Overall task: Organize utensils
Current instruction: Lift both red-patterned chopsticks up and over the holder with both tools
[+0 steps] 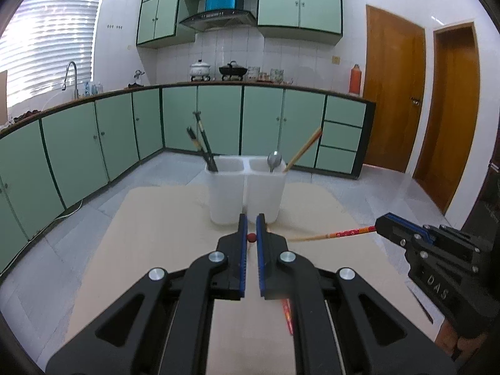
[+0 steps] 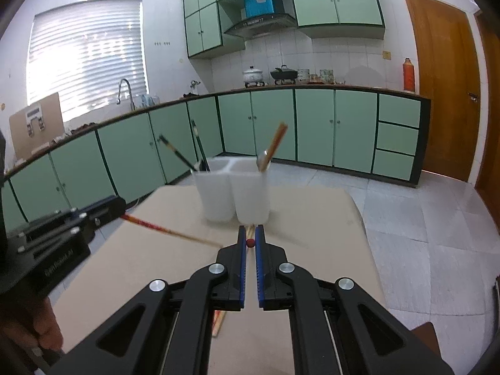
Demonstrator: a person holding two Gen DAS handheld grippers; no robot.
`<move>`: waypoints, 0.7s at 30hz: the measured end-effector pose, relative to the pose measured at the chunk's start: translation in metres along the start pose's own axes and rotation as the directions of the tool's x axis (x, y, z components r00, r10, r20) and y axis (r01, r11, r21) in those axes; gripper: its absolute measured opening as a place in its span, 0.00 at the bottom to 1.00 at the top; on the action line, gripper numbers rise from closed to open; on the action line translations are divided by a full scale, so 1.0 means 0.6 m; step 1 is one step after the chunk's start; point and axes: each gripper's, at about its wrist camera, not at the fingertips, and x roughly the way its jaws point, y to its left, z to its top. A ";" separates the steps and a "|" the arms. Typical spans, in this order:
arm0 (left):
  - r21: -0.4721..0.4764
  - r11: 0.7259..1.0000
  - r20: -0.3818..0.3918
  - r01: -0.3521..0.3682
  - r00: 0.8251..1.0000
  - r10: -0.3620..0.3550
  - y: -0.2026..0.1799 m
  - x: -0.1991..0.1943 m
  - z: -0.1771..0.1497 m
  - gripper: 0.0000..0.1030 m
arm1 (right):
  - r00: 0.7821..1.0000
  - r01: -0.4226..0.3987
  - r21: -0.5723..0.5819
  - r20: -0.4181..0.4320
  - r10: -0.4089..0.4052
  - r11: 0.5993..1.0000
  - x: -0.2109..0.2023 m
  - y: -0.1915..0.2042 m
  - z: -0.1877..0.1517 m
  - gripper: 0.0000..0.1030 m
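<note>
Black linkage arms fill the bottom of both wrist views and narrow to blue-padded jaws. The left gripper (image 1: pixel 251 228) is clenched to a thin slit on the left chopstick (image 2: pixel 175 232). The right gripper (image 2: pixel 251 234) is clenched the same way on the right chopstick (image 1: pixel 331 235).

Each stick's grasp reads best from the other camera. The right wrist view shows the left chopstick running out past the jaws, red patterned end at the pads and pale tip forward. The left wrist view shows the same for the right chopstick. In its own view, each stick is little more than a sliver along the jaw gap.

Both sticks lie close to level over the beige worktop (image 1: pixel 156 234), long axes aimed inward and ahead. The white holder (image 1: pixel 228 197) stands upright just beyond both sets of jaws, dead ahead. I cannot tell which hand is nearer to it.

The holder's left compartment has dark chopsticks (image 1: pixel 203 143). The right one has a spoon (image 1: pixel 274 160) and a leaning red-ended chopstick (image 1: pixel 304 148), which looks like a match for the two held. I judge the next move calls for tipping each stick tip-down above the right compartment's mouth before letting go.
</note>
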 end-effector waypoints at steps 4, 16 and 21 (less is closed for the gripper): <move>-0.006 1.000 0.022 0.018 1.000 -0.018 0.002 -0.001 0.025 0.05 | 1.000 -0.031 0.027 0.000 0.031 0.999 0.001 -0.006 0.043 0.05; -0.028 0.997 0.044 0.072 0.997 -0.071 0.021 -0.002 0.085 0.05 | 0.994 -0.103 0.005 -0.031 0.103 0.995 0.019 -0.005 0.124 0.05; -0.047 0.995 0.061 0.090 0.994 -0.087 0.034 -0.010 0.102 0.04 | 0.992 -0.127 -0.029 -0.016 0.126 0.992 0.012 0.005 0.149 0.05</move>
